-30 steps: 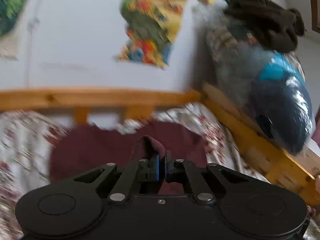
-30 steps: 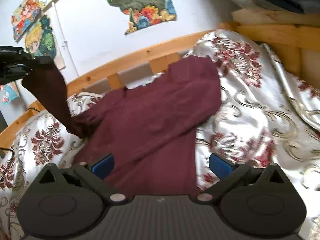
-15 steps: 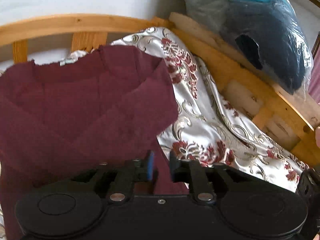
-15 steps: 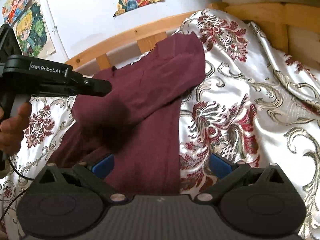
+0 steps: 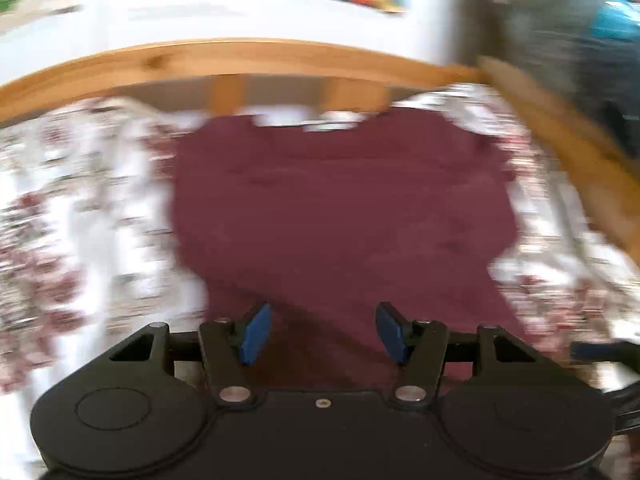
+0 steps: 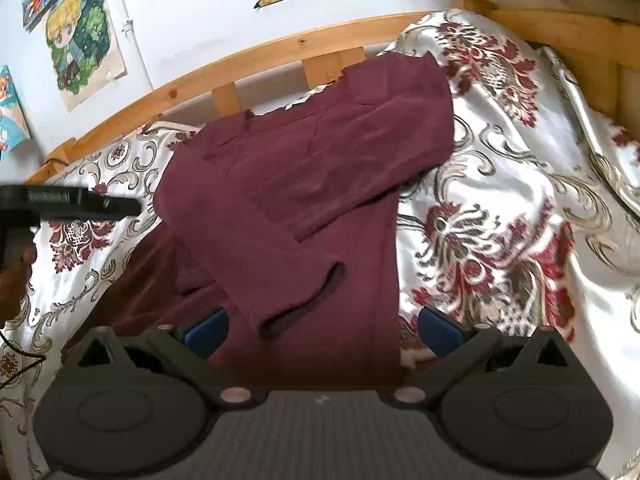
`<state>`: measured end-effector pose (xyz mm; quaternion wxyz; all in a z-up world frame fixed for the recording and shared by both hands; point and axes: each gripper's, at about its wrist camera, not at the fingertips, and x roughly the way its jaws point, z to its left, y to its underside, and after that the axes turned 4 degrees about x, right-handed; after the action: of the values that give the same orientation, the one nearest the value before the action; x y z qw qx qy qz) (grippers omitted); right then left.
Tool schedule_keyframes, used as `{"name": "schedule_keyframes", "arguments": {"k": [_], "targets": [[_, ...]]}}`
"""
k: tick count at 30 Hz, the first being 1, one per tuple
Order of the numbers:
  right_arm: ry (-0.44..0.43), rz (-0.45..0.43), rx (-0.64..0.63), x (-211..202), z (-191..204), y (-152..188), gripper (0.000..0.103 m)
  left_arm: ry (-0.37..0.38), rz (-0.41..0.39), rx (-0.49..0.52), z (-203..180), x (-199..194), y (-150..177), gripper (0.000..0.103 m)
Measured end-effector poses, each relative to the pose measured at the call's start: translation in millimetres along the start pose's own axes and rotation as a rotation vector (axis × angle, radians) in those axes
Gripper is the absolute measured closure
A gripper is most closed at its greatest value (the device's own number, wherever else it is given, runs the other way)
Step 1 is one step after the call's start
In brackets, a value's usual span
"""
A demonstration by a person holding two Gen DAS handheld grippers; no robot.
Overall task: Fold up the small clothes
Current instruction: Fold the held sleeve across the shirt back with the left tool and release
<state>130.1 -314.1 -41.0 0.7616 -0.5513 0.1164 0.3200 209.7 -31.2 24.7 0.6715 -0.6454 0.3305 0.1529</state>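
A maroon long-sleeved top (image 6: pixel 320 184) lies flat on the flowered bedspread (image 6: pixel 500 208), both sleeves folded across its body, one cuff (image 6: pixel 308 300) lying near its lower middle. The blurred left wrist view shows the same top (image 5: pixel 340 208). My left gripper (image 5: pixel 322 334) is open and empty above the top's lower part; it also shows at the left edge of the right wrist view (image 6: pixel 68 202), held off the cloth. My right gripper (image 6: pixel 320 330) is open and empty over the top's hem.
A wooden bed rail (image 6: pixel 260 60) runs behind the top, with posters (image 6: pixel 84 40) on the white wall. A wooden frame (image 6: pixel 560 28) stands at the right. A plastic-wrapped bundle (image 5: pixel 580 40) sits at the far right in the left wrist view.
My left gripper carried the sleeve across the top, let it go and opened, then drew back to the left. The sleeve now lies folded on the body. My right gripper stayed open.
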Motion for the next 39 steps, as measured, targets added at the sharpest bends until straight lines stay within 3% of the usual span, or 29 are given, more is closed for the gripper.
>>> {"name": "schedule_keyframes", "arguments": {"k": [2, 5, 11, 15, 17, 18, 19, 21, 24, 26, 27, 31, 39], "targets": [[0.011, 0.01, -0.016, 5.4, 3.2, -3.5, 0.0, -0.094, -0.016, -0.024, 26.2, 7.8, 4.4, 0.042], [0.024, 0.024, -0.039, 13.9, 10.7, -7.0, 0.0, -0.126, -0.02, -0.09, 66.2, 31.1, -0.2, 0.043], [0.015, 0.043, -0.031, 33.0, 20.4, -7.3, 0.0, -0.025, -0.048, -0.245, 132.2, 78.6, -30.0, 0.046], [0.006, 0.064, -0.032, 44.1, 25.0, -3.8, 0.0, 0.006, 0.018, -0.3, 150.8, 113.5, -46.2, 0.042], [0.0, 0.073, -0.038, 47.5, 26.7, -1.6, 0.0, 0.017, 0.043, -0.305, 150.8, 120.4, -46.0, 0.054], [-0.002, 0.077, -0.042, 48.5, 27.3, -0.5, 0.0, 0.027, 0.051, -0.303, 151.9, 122.0, -47.3, 0.078], [-0.003, 0.079, -0.045, 48.7, 27.7, 0.5, 0.0, 0.038, 0.054, -0.303, 152.1, 121.9, -47.9, 0.089], [-0.008, 0.08, -0.048, 48.7, 28.4, 1.7, 0.0, -0.004, 0.02, -0.292, 149.8, 115.2, -50.1, 0.098], [-0.013, 0.078, -0.041, 47.7, 28.0, 2.9, 0.0, -0.117, -0.02, -0.283, 144.6, 104.0, -51.7, 0.099], [-0.016, 0.079, -0.039, 48.2, 27.6, 3.9, 0.0, -0.14, 0.012, -0.286, 145.6, 109.8, -51.6, 0.098], [-0.016, 0.08, -0.04, 48.2, 27.2, 4.6, 0.0, -0.142, 0.036, -0.283, 146.1, 114.1, -51.0, 0.095], [-0.021, 0.076, -0.051, 44.4, 30.1, 6.8, 0.0, -0.17, 0.043, -0.268, 142.8, 112.9, -49.5, 0.061], [-0.018, 0.051, -0.085, 26.0, 32.8, 13.9, 0.0, -0.222, 0.019, -0.197, 129.6, 53.8, -37.3, 0.023]]}}
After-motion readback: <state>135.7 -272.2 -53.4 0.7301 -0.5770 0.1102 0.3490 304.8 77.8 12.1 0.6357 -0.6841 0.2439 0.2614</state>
